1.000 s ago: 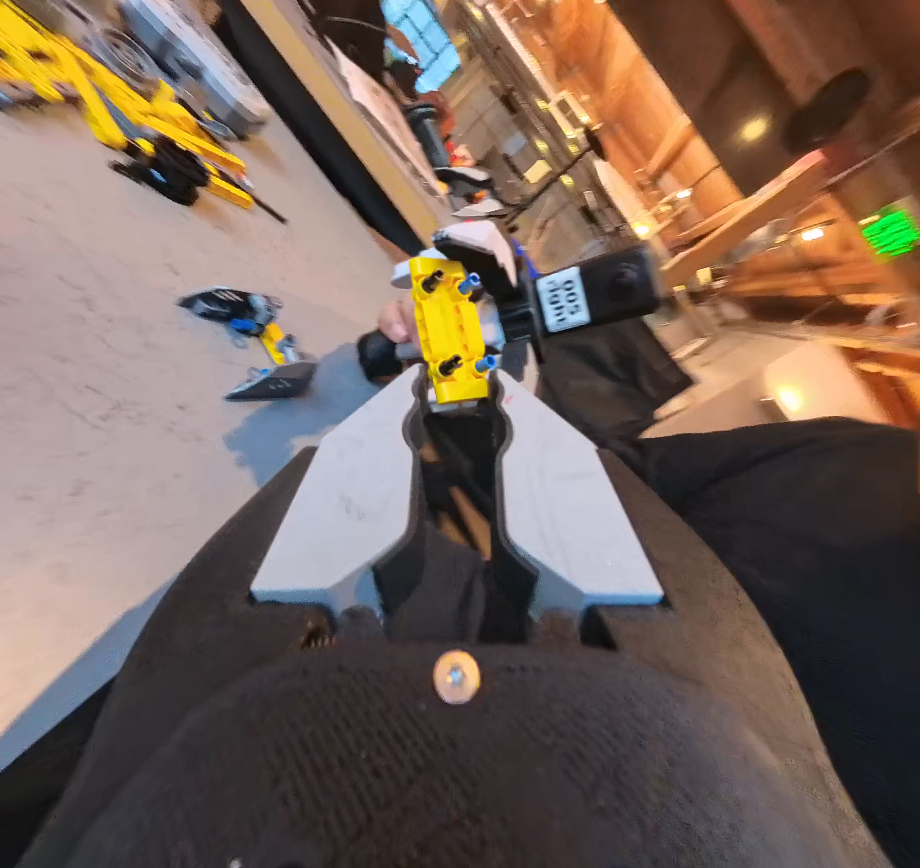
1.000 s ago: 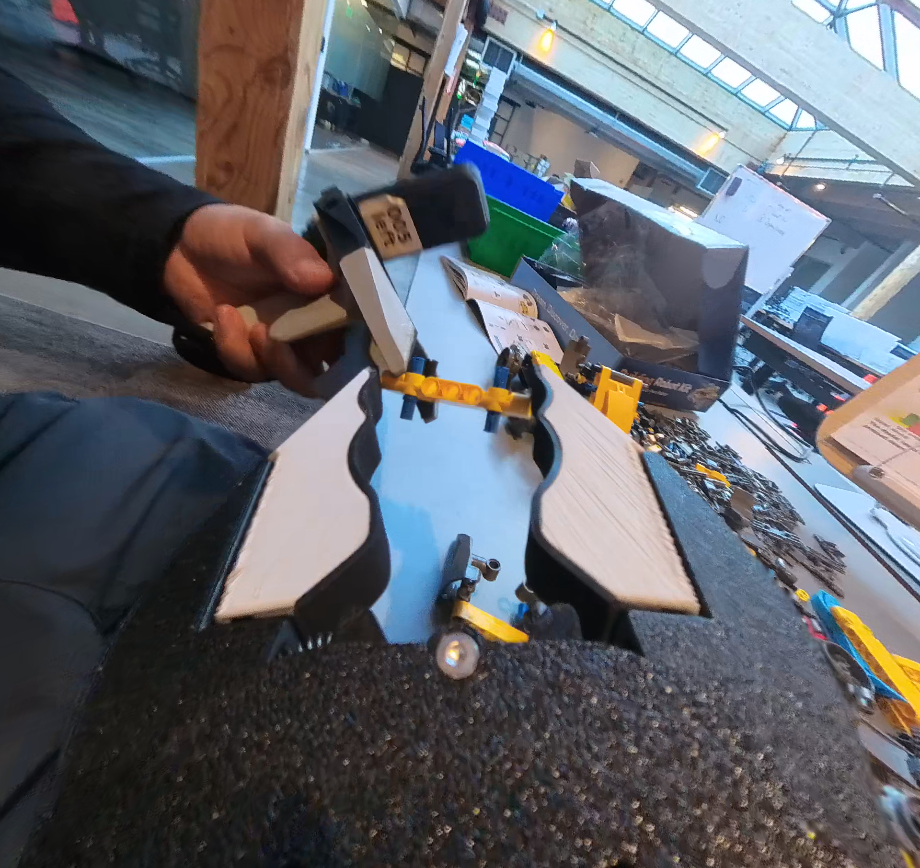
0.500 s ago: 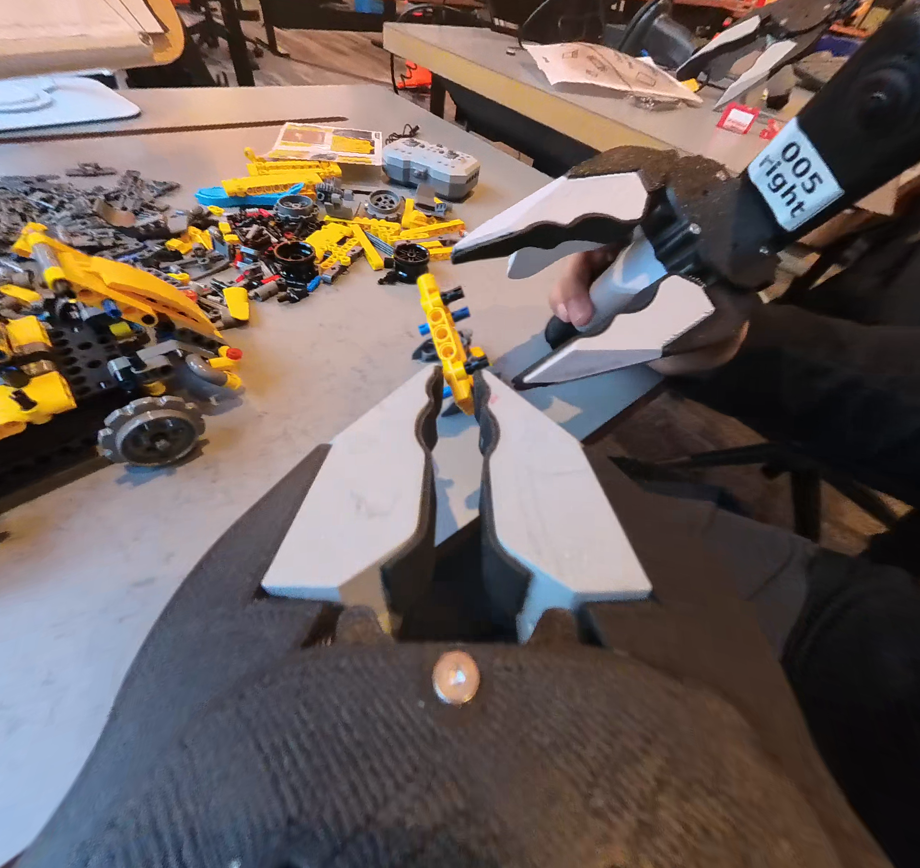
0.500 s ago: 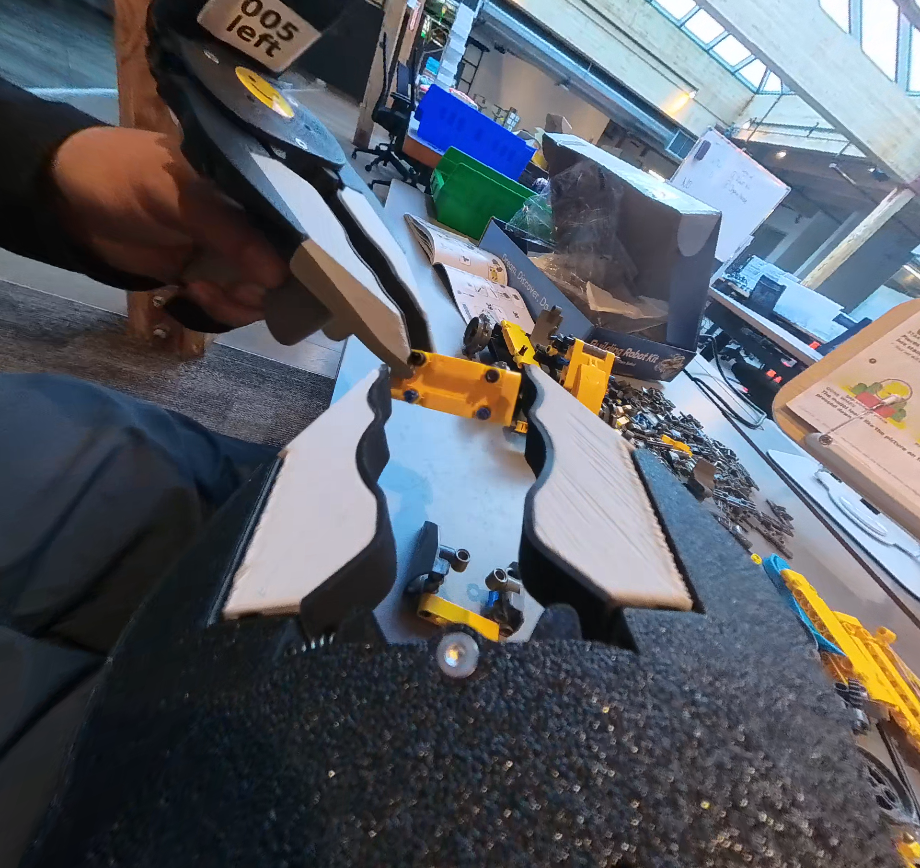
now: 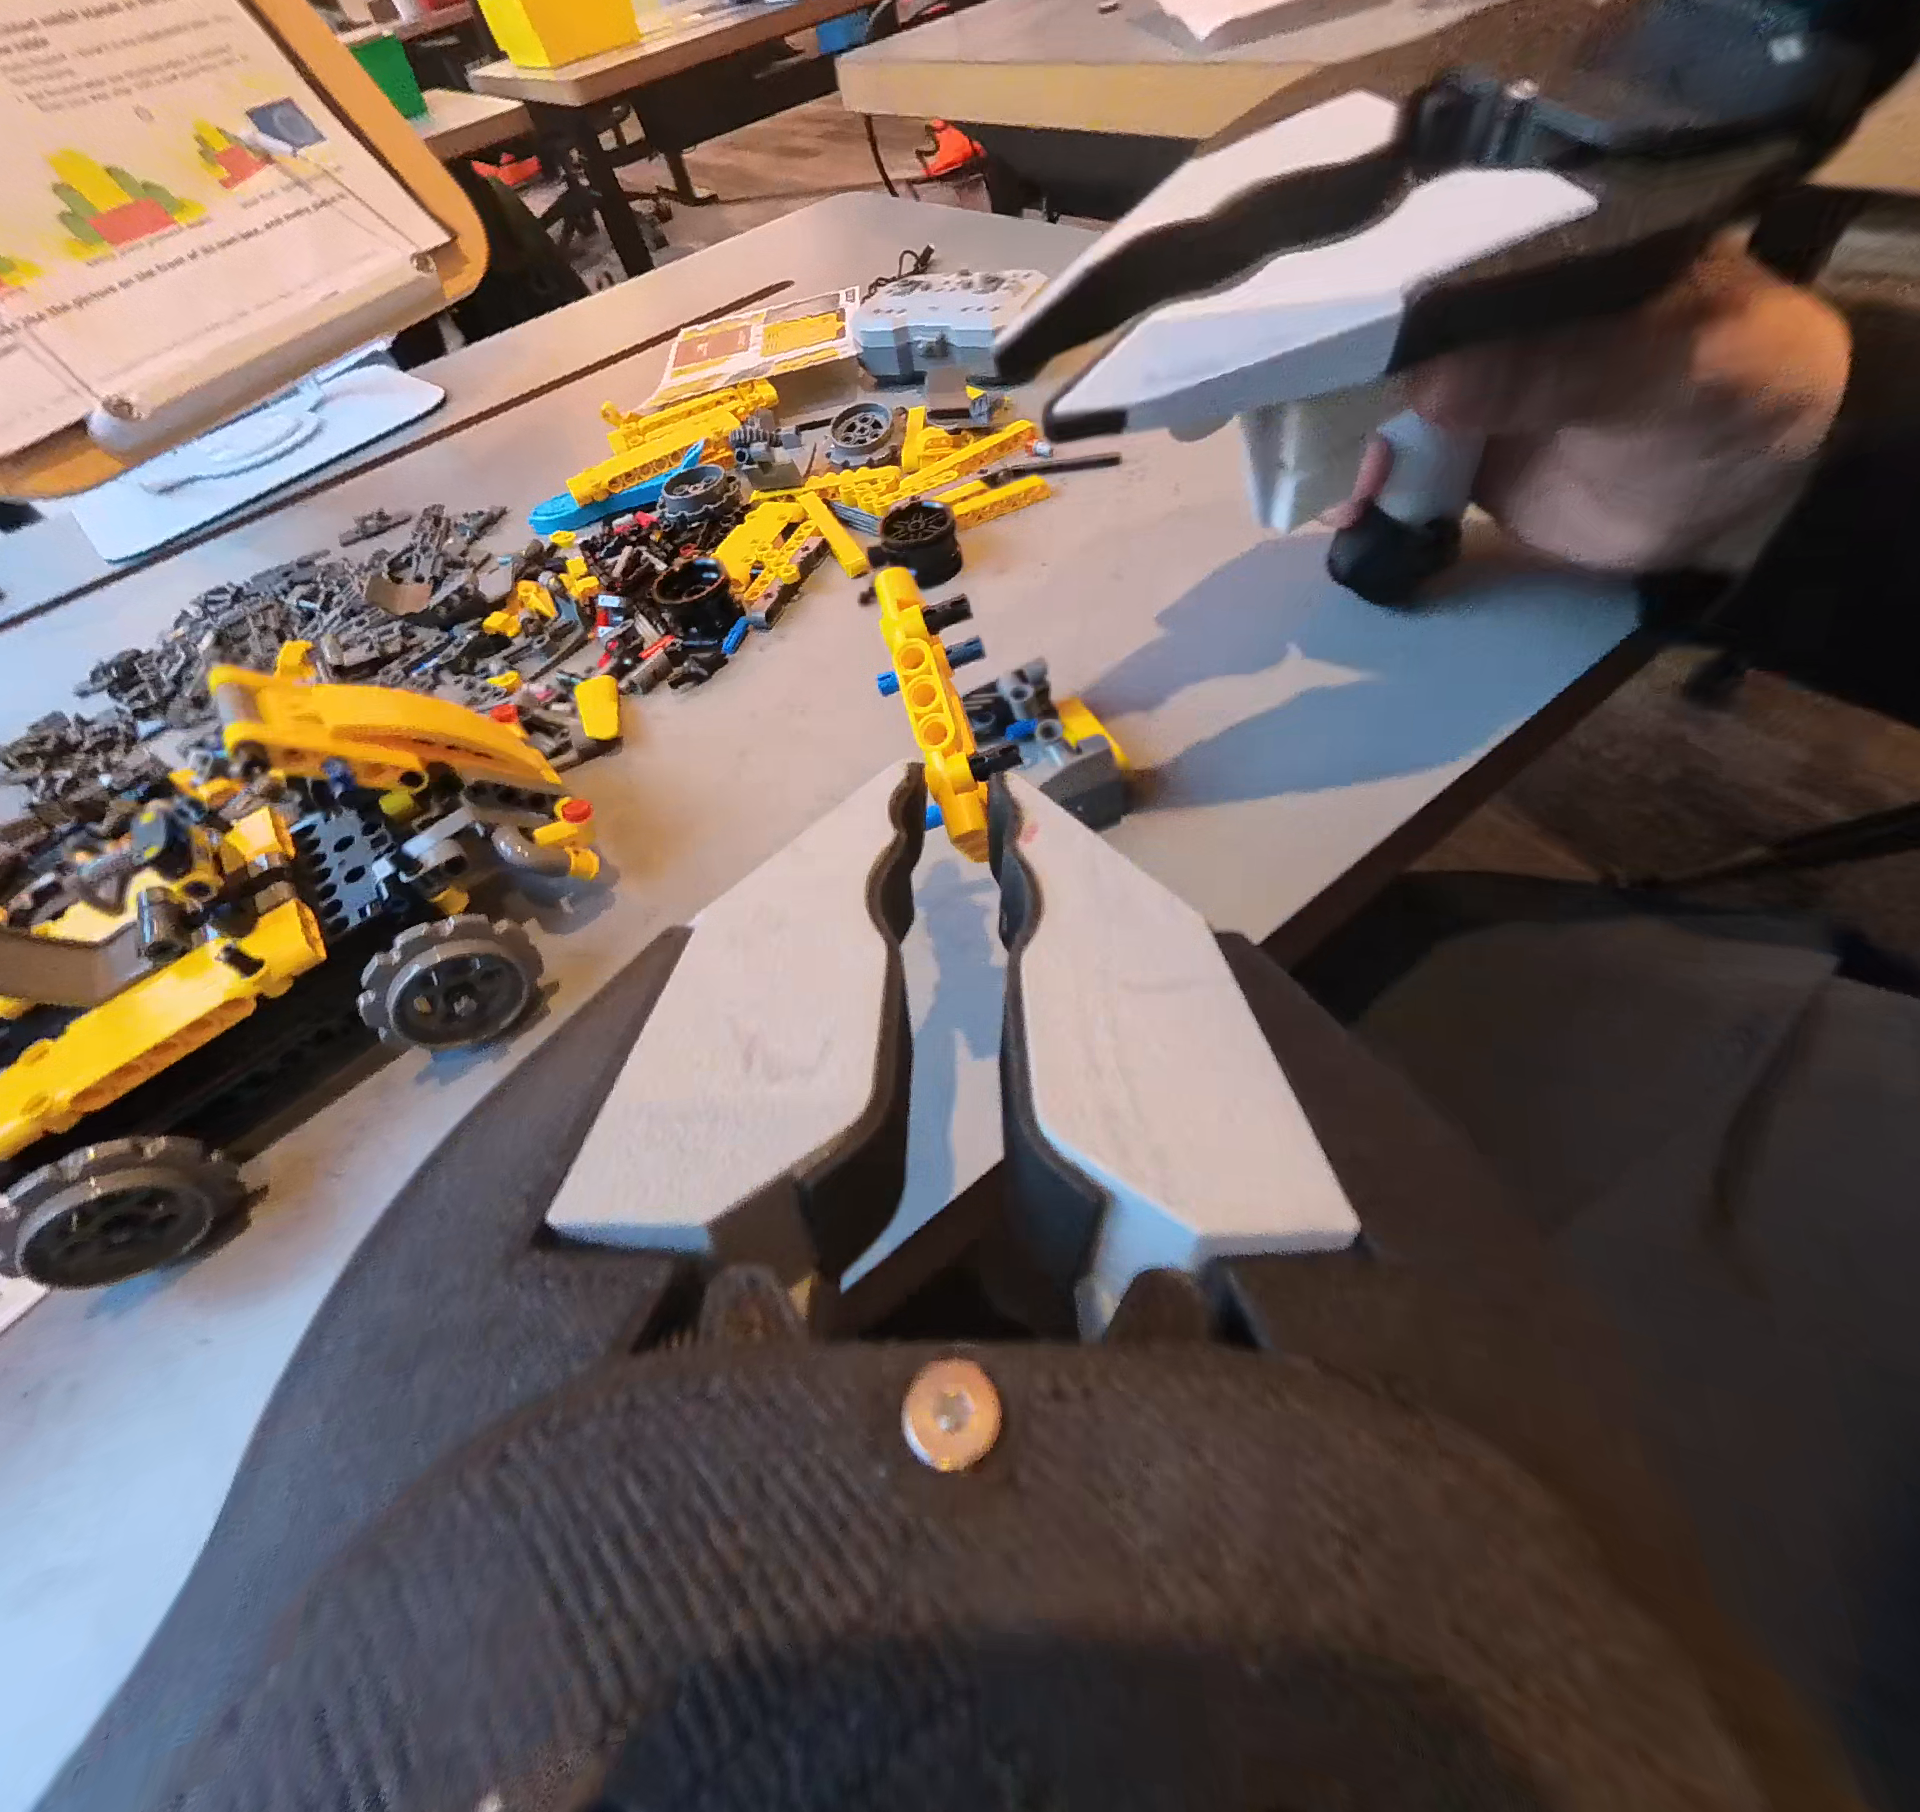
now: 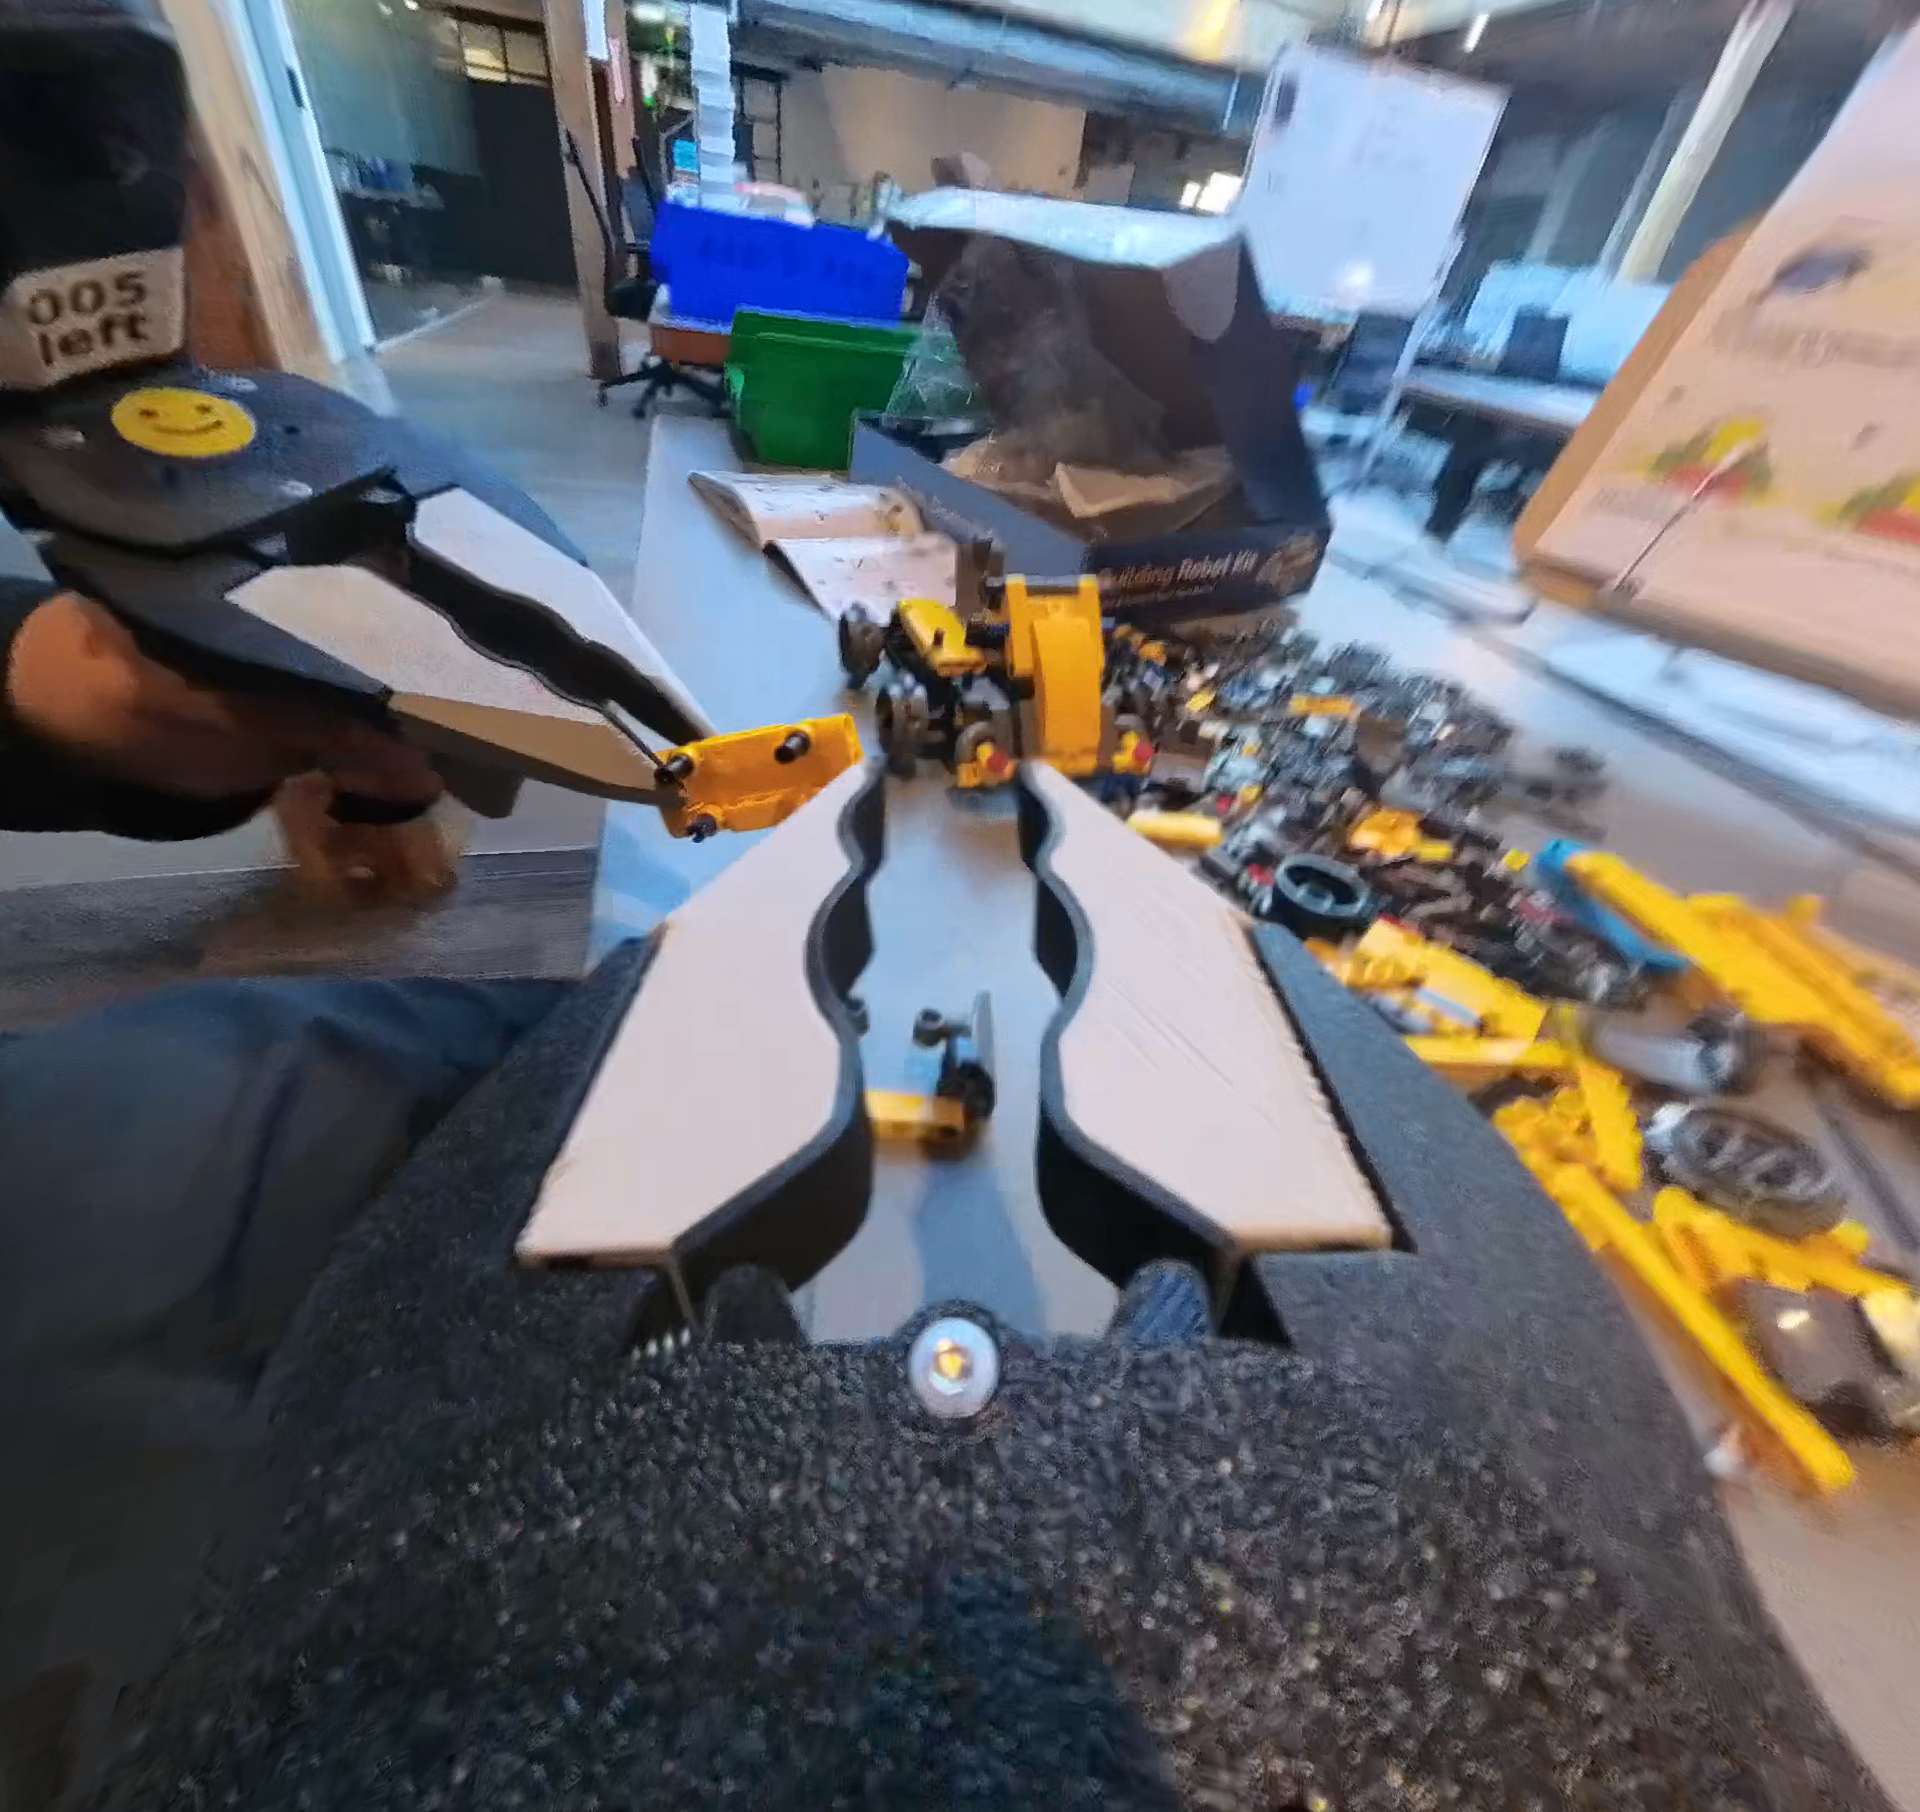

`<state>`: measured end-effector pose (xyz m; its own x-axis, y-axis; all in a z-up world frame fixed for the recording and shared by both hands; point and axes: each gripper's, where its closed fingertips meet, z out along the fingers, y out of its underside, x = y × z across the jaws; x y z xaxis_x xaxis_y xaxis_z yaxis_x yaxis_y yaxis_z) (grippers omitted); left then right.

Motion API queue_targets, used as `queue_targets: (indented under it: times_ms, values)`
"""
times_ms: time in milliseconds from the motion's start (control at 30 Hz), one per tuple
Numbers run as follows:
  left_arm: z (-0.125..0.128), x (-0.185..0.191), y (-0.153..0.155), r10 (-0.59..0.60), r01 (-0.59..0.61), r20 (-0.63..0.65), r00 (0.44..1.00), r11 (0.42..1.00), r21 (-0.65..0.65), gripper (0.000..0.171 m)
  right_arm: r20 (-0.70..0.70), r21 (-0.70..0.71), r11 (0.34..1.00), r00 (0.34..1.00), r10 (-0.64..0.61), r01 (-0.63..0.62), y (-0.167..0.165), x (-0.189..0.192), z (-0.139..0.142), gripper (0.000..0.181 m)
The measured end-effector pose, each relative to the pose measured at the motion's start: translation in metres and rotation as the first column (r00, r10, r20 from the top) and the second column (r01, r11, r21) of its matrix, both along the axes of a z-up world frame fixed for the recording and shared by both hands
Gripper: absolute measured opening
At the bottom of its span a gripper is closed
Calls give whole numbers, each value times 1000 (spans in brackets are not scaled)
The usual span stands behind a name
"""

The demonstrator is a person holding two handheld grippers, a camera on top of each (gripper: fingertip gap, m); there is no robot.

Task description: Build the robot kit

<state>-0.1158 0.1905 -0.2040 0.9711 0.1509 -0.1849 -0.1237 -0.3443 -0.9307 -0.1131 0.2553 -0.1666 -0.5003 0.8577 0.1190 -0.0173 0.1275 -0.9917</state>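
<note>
Clutter first: loose parts [image 5: 727, 536] lie heaped on the table [image 5: 727, 786] beyond the beam, and a part-built yellow vehicle [image 5: 249, 889] stands to the beam's left. A small grey-and-yellow assembly [image 5: 1049, 734] lies on the table just right of the beam, close below it. A black open box [image 6: 1122, 391] and a booklet [image 6: 831, 536] sit far beyond the beam.

Your left gripper [image 5: 951, 806] holds the beam [image 5: 925, 692] by its near end, jaws narrow around it. The beam is yellow, with a row of round holes and black and blue pins projecting from its sides, raised above the table.

Your right gripper [image 6: 951, 786] stands just right of the beam's free end, jaws apart and holding nothing.
</note>
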Motion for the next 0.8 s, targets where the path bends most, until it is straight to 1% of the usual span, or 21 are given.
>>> queue_targets:
  times_ms: [33,100,133,167,200,233,300,333,400,433,500,533,633,733,767,800]
  values:
    - [0,3,3,-5,5,-26,1000,1000,-10,10,70,-37,999,997,22,-19,1,1,-5,39]
    - [0,9,8,-12,10,-88,996,1000,-23,10,228,-127,990,970,88,-60,-6,6,-17,55]
    - [0,12,10,-14,11,-119,993,999,-31,10,286,-172,983,951,117,-69,-12,8,-22,64]
    - [-1,14,12,-15,10,-146,989,999,-39,10,319,-207,974,936,152,-88,-20,10,-25,68]
    - [-1,16,14,-18,9,-165,986,999,-50,10,332,-218,971,928,168,-98,-27,11,-26,68]
    - [-2,17,15,-19,9,-175,984,998,-60,10,326,-199,976,933,153,-90,-30,10,-26,67]
    - [-6,19,16,-20,6,-167,986,996,-84,10,279,-121,990,954,109,-77,-33,9,-24,61]
    - [-8,20,15,-25,10,-151,988,995,-95,10,258,-75,994,961,99,-82,-35,9,-24,55]
    - [-11,19,13,-30,21,-84,996,993,-112,10,210,56,991,972,106,-120,-43,13,-27,54]
    - [-11,18,11,-31,27,-33,999,994,-109,10,206,129,981,971,118,-146,-49,15,-32,57]
    - [-7,10,7,-16,22,73,997,996,-84,9,212,253,958,973,85,-139,-52,13,-43,65]
    - [-7,7,5,-9,18,121,993,997,-81,10,220,289,949,974,64,-127,-54,10,-47,67]
    - [-7,1,1,19,-6,216,976,998,-61,10,209,339,939,978,-12,-61,-61,-1,-52,69]
    - [-10,-1,-2,30,-16,307,951,999,-45,10,173,360,933,982,-76,9,-62,-10,-49,61]
    - [-11,-1,-3,29,-17,328,944,999,-39,10,161,362,931,982,-101,36,-60,-13,-46,61]
    - [-12,-2,-5,37,-26,333,942,999,-37,10,150,361,931,982,-117,56,-60,-16,-44,67]
